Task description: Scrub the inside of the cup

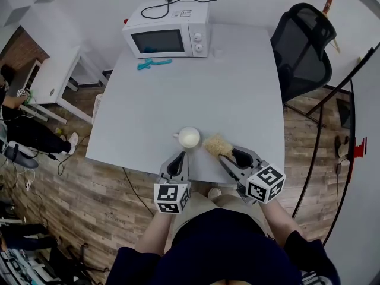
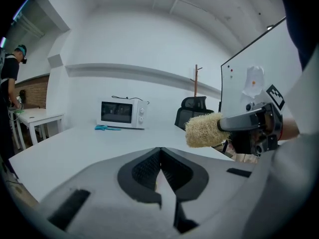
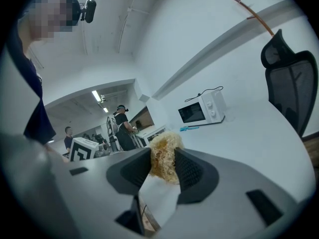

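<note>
So the table (image 1: pixel 237 88) top is smooth matt pale grey, laminate by the look of it. The cup (image 1: pixel 189 138) is glossy white, ceramic-looking. The scrubber (image 1: pixel 217 145) is rough, scratchy straw-coloured fibre. The microwave (image 1: pixel 168 31) has a smooth white shell and a shiny dark door. The floor (image 1: pixel 77 183) is wood-grain planks, and the chair (image 1: pixel 303 52) back is black mesh.

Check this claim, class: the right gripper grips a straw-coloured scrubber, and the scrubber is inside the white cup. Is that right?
Not quite. The right gripper does grip the straw-coloured scrubber, but the head view shows the scrubber outside the white cup, just to the cup's right.
</note>
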Available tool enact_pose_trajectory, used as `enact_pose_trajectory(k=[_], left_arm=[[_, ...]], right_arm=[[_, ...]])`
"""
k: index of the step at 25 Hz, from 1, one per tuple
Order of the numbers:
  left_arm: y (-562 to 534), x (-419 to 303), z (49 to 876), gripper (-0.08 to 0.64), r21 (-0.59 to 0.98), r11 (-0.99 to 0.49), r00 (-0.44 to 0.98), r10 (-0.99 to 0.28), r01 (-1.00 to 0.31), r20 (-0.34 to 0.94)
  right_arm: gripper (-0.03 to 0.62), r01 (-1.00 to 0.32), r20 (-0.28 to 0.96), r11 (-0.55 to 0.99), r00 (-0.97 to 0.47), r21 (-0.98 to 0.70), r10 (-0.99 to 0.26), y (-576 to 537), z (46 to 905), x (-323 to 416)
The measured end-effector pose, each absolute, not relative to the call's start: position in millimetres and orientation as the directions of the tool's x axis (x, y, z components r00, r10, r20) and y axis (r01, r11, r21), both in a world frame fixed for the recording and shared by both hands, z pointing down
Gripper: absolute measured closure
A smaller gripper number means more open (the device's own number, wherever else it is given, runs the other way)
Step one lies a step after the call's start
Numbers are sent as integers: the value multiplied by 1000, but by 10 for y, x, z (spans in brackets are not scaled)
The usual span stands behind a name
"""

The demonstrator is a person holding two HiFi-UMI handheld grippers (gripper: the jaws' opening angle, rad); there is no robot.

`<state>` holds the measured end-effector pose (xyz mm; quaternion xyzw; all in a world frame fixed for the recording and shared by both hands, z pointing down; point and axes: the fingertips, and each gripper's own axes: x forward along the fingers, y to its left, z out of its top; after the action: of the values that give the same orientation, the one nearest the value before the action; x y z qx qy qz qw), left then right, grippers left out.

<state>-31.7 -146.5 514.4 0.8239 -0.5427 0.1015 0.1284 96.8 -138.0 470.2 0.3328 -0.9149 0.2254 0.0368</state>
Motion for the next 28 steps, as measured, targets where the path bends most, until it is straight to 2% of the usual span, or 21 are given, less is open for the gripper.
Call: enact_pose_trajectory(k=[20,28], left_arm=[[-469,-597,4865,543,213,-434,482,-821,-875,306],[80,-671,4966,541,231,-445,500,-795,-866,343]], right_arm=[[441,-698,229,591,-703,-405,-673,-436,4721,617],[441,-693,203,570,-696,-440,-689,115,4643,475]])
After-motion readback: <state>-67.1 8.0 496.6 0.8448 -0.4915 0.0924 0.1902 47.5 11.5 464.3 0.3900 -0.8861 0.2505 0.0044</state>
